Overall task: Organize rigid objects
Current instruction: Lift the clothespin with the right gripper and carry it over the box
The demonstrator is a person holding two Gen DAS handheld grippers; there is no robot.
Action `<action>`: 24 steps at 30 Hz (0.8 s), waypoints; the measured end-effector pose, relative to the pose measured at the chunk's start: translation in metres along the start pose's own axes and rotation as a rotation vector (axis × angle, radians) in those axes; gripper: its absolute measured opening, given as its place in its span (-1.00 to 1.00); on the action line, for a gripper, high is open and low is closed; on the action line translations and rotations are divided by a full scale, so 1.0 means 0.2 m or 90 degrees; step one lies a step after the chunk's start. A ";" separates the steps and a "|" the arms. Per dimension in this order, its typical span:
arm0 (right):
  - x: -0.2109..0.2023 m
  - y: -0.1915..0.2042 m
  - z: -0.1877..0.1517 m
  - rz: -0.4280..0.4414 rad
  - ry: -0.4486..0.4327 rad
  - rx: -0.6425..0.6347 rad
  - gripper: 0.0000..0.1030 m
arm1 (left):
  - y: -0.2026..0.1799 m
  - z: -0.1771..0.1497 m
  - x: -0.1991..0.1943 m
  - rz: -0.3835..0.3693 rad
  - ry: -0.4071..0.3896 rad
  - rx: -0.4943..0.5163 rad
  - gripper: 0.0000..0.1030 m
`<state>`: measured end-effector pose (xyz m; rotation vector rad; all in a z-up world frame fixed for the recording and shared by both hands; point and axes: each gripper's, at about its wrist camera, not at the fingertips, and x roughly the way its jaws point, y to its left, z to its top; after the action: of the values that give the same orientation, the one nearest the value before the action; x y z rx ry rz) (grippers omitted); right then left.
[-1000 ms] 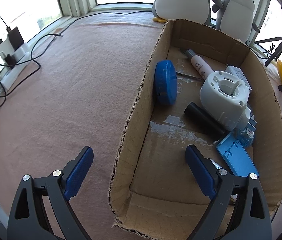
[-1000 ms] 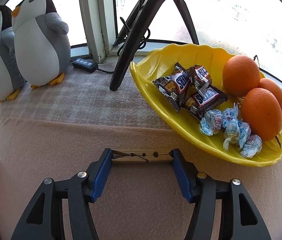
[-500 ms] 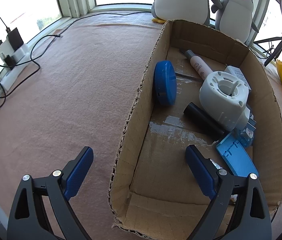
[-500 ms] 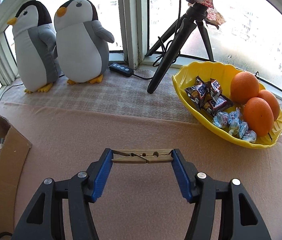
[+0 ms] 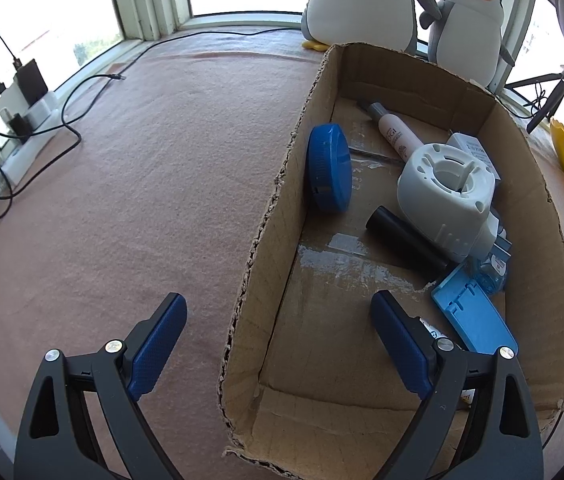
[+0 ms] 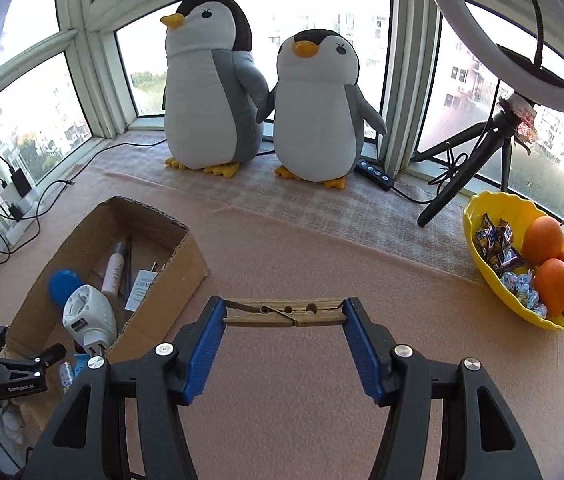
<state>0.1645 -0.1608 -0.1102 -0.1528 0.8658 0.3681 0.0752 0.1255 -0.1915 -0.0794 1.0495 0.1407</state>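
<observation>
A: Right gripper (image 6: pixel 284 314) is clamping the clothespin (image 6: pixel 284 313) end to end between its blue pads, held crosswise and clear of the pink blanket (image 6: pixel 322 256). Nothing else is in its jaws.

B: And the left gripper (image 5: pixel 278 344)?

A: It's hanging wide open with nothing in it, one finger outside the cardboard box (image 5: pixel 266 232), the other over the inside.

B: Where's the box from the right side?

A: Down and to the left. The blue lid (image 5: pixel 329 168), white plastic housing (image 5: pixel 446 196), tube (image 5: pixel 396 134) and black cylinder (image 5: pixel 406 242) are sitting in it.

B: Best drop, I'd guess?

A: Probably carrying the pin level over the bare near end of the box floor, getting low, then opening. An end-on grip is looking slippy, so no tilting. Left should be staying out of the way.
</observation>
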 end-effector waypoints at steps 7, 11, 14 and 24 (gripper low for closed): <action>-0.01 0.31 -0.02 0.054 0.009 -0.071 0.09 | -0.01 0.00 -0.01 0.003 -0.004 0.001 0.83; -0.01 0.45 -0.04 0.070 0.013 -0.105 0.09 | -0.01 0.00 -0.01 0.004 -0.006 0.003 0.83; 0.00 0.52 -0.05 0.079 0.018 -0.118 0.09 | -0.01 -0.01 -0.01 0.004 -0.007 0.003 0.83; 0.05 0.67 -0.10 0.105 0.058 -0.158 0.09 | -0.01 0.00 -0.01 0.004 -0.007 0.003 0.83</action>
<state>0.1065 -0.0403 -0.1285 -0.3304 0.9233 0.6276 0.0743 0.1234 -0.1907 -0.0705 1.0385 0.1446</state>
